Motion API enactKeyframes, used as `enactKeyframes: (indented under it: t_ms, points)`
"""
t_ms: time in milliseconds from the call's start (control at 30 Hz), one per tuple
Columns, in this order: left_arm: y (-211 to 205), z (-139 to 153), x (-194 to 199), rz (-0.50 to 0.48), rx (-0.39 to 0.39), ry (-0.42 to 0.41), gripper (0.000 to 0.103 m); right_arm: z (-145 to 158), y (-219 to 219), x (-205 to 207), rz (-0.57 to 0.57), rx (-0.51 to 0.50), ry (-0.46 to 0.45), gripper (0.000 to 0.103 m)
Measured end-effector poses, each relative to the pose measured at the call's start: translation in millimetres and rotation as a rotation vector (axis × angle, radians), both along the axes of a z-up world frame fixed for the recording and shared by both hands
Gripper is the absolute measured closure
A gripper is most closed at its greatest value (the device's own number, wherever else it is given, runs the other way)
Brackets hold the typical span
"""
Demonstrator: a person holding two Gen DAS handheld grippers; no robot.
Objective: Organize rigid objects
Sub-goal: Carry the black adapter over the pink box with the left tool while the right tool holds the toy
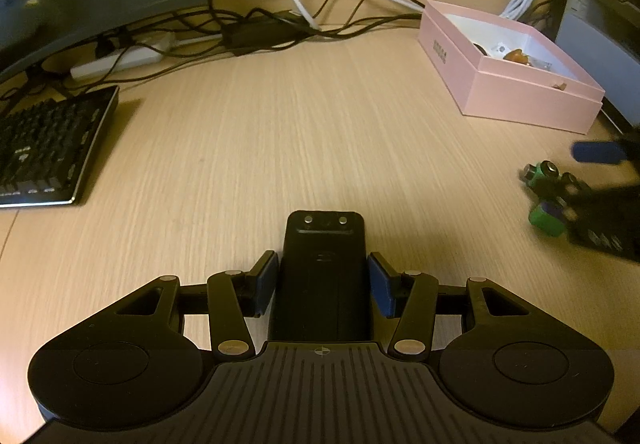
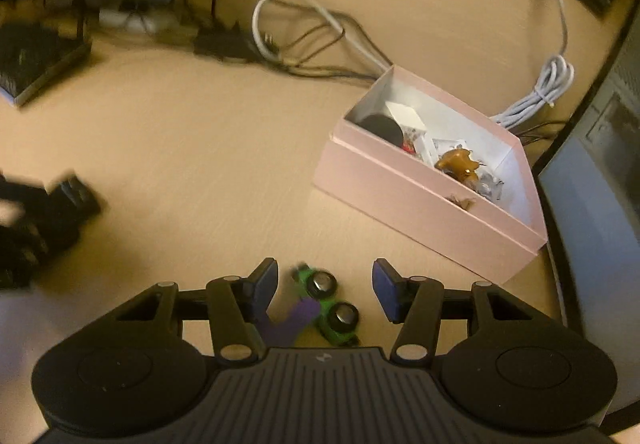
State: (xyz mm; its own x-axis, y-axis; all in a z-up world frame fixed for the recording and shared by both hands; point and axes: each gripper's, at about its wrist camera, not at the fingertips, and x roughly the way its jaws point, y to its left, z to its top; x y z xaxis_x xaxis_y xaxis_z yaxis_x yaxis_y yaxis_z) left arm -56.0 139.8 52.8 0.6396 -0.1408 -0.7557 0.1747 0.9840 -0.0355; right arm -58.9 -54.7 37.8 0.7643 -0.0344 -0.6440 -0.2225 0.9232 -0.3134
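- Left gripper [image 1: 323, 284]: blue pads clamped on both long sides of a black rectangular device [image 1: 323, 276]. The device's long axis runs along the fingers, pointing away from the camera toward the back of the wooden desk [image 1: 280, 132]; the end with two small metal studs sticks out ahead of the pads.
- Right gripper [image 2: 324, 290]: fingers apart, straddling a green and purple toy [image 2: 320, 308] that lies on the desk. Neither pad presses on its green body; the purple part reaches the left finger, contact there cannot be told.
- Toy: two round silver-capped ends face up; its long axis runs diagonally, from upper left to lower right in the right wrist view. Frame is motion-blurred.
- Pink box [image 2: 420, 196]: open, on the desk ahead and right of the toy, well apart from it. Holds a black round item, a white block and a brown piece.
- Keyboard [image 1: 48, 148] at far left; tangled cables [image 1: 280, 24] along the back edge.
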Motion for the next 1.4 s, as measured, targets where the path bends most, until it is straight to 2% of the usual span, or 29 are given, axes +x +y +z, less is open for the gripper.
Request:
enactKeyframes:
  t_ms: [100,200,233,300,433,600,767,900,967,1067,1200,1400]
  points:
    - [0,0,0,0.012,-0.001,-0.002,0.049,-4,-17,-18,0.058,-0.067,-0.019,0.051]
    - [-1,-1,-1,0.023,-0.002,-0.01,0.049,-7,-41,-35,0.049,-0.161,-0.042,0.051]
    - [0,-2,-2,0.025,-0.002,-0.013,0.049,-4,-50,-38,0.046,-0.14,-0.037,0.051]
    - [0,-2,-2,0.026,0.0,-0.014,0.049,8,-66,-44,0.058,-0.035,-0.025,0.05]
    - [0,-1,-1,0.023,0.002,-0.009,0.049,23,-73,-39,0.081,0.102,-0.036,0.046]
    - [1,-1,-1,0.027,-0.001,-0.01,0.049,13,-72,-31,0.181,0.048,-0.013,0.046]
    - [-1,-1,-2,0.037,0.0,-0.013,0.049,10,-106,-13,0.121,0.223,0.111,0.046]
    - [1,0,0,0.035,0.001,-0.004,0.049,5,-109,-4,0.095,0.355,0.182,0.045]
    - [1,0,0,0.033,0.002,-0.002,0.049,3,-98,-8,0.16,0.384,0.227,0.045]
    - [2,0,1,0.032,0.001,-0.003,0.049,10,-78,-24,0.253,0.348,0.202,0.045]
    - [1,0,0,0.034,0.0,-0.008,0.049,16,-58,-29,0.221,0.213,0.078,0.045]
    - [1,-1,-1,0.028,0.001,-0.007,0.049,14,-38,-25,0.256,0.25,0.076,0.045]
